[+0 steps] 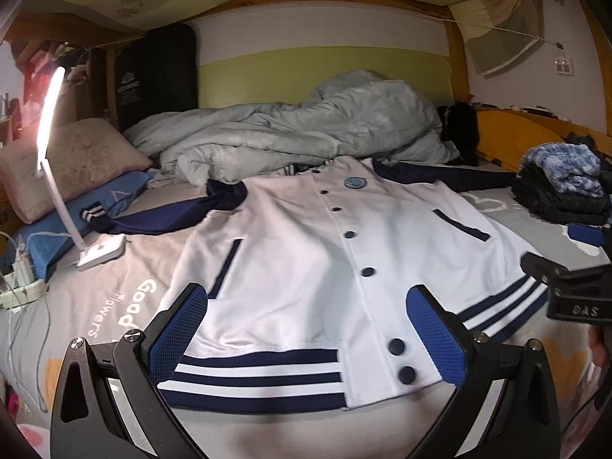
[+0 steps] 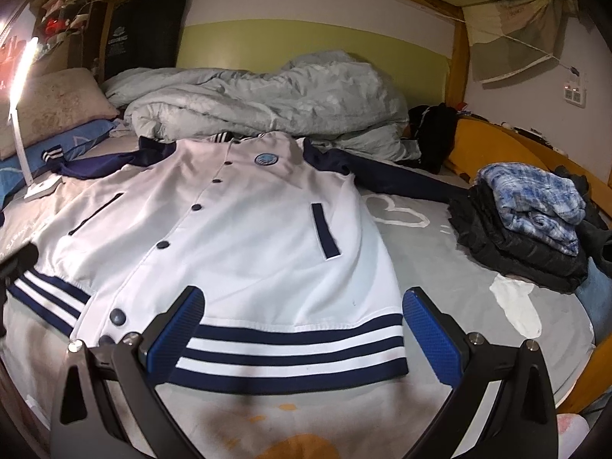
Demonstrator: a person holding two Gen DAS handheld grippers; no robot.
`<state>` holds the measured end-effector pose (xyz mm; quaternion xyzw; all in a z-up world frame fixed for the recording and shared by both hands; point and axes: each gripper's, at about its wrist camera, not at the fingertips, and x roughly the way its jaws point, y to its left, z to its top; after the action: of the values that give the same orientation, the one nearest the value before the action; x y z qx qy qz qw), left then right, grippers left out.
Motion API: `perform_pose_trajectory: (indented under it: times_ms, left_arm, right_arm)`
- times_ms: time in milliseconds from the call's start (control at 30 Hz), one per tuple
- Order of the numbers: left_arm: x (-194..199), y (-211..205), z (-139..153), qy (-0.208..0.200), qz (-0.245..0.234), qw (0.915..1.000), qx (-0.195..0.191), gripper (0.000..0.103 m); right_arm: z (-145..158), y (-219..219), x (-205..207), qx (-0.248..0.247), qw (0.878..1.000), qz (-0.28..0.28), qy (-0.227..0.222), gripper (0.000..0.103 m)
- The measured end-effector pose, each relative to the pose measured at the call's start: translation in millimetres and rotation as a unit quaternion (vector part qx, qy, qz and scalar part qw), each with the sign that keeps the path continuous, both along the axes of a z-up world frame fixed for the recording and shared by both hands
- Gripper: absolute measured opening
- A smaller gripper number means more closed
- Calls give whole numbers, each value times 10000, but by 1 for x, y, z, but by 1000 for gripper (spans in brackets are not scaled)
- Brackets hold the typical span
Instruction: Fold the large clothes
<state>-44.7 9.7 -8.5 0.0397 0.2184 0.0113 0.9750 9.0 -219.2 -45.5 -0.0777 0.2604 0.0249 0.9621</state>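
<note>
Jacket (image 1: 306,267) flat, collar far, hem w/ both grippers' fingers (image 2: 434,334) wide, prob. hovering.

Jacket (image 1: 290,267): collar partly tucked out of sight behind the crumpled duvet (image 1: 290,130); far end of the right-side navy sleeve (image 2: 382,179) hidden behind the stack of folded clothes (image 2: 528,225). Power strip (image 1: 21,292): cut off by the left-wrist view's left edge. Chest badge (image 1: 355,182): design too small to make out.
</note>
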Motion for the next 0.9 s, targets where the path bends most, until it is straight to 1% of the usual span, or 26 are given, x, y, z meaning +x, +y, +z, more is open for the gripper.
perform_pose_trajectory:
  times_ms: [67,100,167,300,400,500,533,567,633,733,833,867,900]
  left_arm:
    - [3,1,-2,60,25,10000,33,103]
    - [4,2,-3,102,-1,9999,-13,103]
    - [6,3,-3,177,-80,9997,-136,103]
    - [9,0,-5,264,-95,9995,-123,103]
    - [11,0,-7,332,-68,9994,-96,103]
    - [14,0,-9,433,-46,9990,-57,103]
    - [16,0,-11,510,-95,9986,-46,103]
    - [18,-2,-14,671,-255,9974,-39,103]
    - [23,-9,-20,982,-568,9935,56,103]
    - [23,-19,-29,1117,-593,9915,291,103]
    - [27,-25,-39,1381,-654,9873,435,103]
    - [29,-25,-42,1508,-705,9852,414,103]
    - [31,-24,-45,1668,-804,9822,307,103]
  right_arm:
    - [-3,2,1,18,9999,147,78,103]
    - [-3,3,1,-22,9998,188,98,103]
    - [-4,5,0,-180,9994,267,91,103]
    - [-11,12,-1,-423,9968,625,277,103]
    - [-23,23,-3,-613,9927,917,490,103]
    - [-36,35,-5,-932,9863,1182,668,103]
    - [-39,39,-5,-1031,9843,1240,713,103]
    - [-42,42,-5,-1123,9825,1282,752,103]
    - [-48,46,-4,-1259,9798,1300,855,103]
    - [-50,40,5,-1263,9810,1075,1011,103]
    - [-53,32,14,-1259,9821,875,1098,103]
    - [-55,30,16,-1267,9817,865,1129,103]
    - [-57,30,19,-1310,9800,886,1207,103]
